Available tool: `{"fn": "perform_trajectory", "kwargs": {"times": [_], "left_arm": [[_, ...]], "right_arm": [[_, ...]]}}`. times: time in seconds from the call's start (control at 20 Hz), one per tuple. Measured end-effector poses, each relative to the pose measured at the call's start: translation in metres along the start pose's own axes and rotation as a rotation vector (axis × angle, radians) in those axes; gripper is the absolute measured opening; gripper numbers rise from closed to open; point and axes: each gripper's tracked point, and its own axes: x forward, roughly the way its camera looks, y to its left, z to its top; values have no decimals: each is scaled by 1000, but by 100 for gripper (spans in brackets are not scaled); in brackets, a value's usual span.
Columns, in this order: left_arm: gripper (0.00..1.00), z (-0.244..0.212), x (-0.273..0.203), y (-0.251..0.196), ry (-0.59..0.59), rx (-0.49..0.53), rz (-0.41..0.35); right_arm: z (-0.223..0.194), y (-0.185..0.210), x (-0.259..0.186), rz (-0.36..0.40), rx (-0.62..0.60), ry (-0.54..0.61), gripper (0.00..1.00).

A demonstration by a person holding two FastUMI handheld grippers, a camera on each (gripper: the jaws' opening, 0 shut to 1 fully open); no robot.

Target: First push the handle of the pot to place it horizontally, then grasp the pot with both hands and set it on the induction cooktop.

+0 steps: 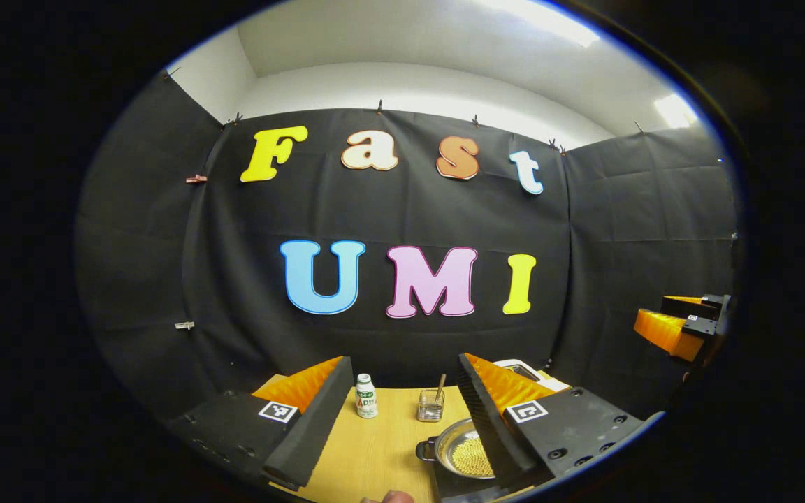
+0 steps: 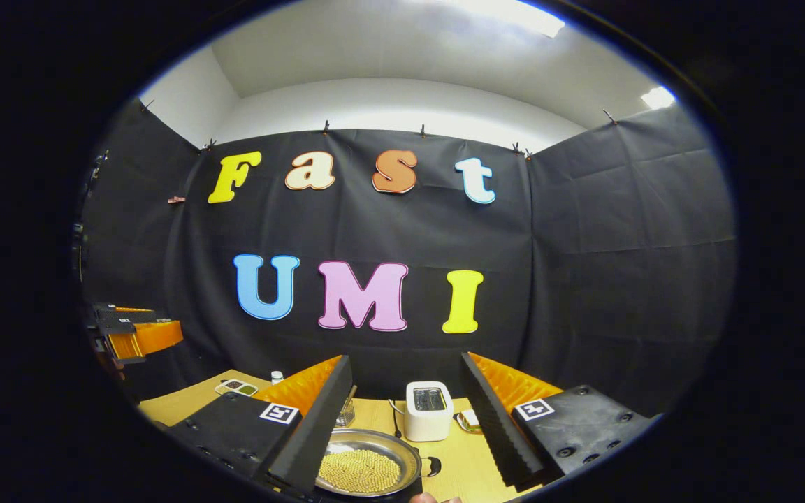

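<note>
A shallow steel pot (image 1: 469, 453) holding small yellow beads rests on a flat black slab (image 1: 450, 483), apparently the induction cooktop, low in the left gripper view. One side handle (image 1: 425, 449) points left there. In the right gripper view the pot (image 2: 367, 467) lies at the bottom centre with a side handle (image 2: 432, 466) on its right. My left gripper (image 1: 404, 363) is open, raised above and in front of the pot, holding nothing. My right gripper (image 2: 404, 361) is open too, also raised. Each gripper appears far off in the other's view: right gripper (image 1: 682, 325), left gripper (image 2: 133, 330).
On the wooden table (image 1: 374, 447) stand a small white bottle (image 1: 366, 396) and a wire basket with a stick (image 1: 430, 405). A white toaster (image 2: 428, 410) stands behind the pot. A small divided dish (image 2: 237, 386) lies at the far left. A person's fingertip (image 1: 390, 497) shows at the bottom edge.
</note>
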Motion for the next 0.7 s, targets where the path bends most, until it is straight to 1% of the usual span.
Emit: {"fn": "perform_trajectory", "kwargs": {"times": [0.45, 0.5, 0.55, 0.7], "left_arm": [[93, -2, -3, 3, 12, 4, -15], [93, -3, -3, 3, 14, 6, -17], [93, -3, -4, 3, 16, 5, -16], [93, -4, -4, 4, 17, 4, -14]], "right_arm": [[-2, 0, -5, -12, -10, 10, 96], [-1, 0, -5, -13, -7, 6, 92], [0, 1, -5, -13, -5, 4, 96], [-1, 1, -7, -13, -7, 7, 96]]}}
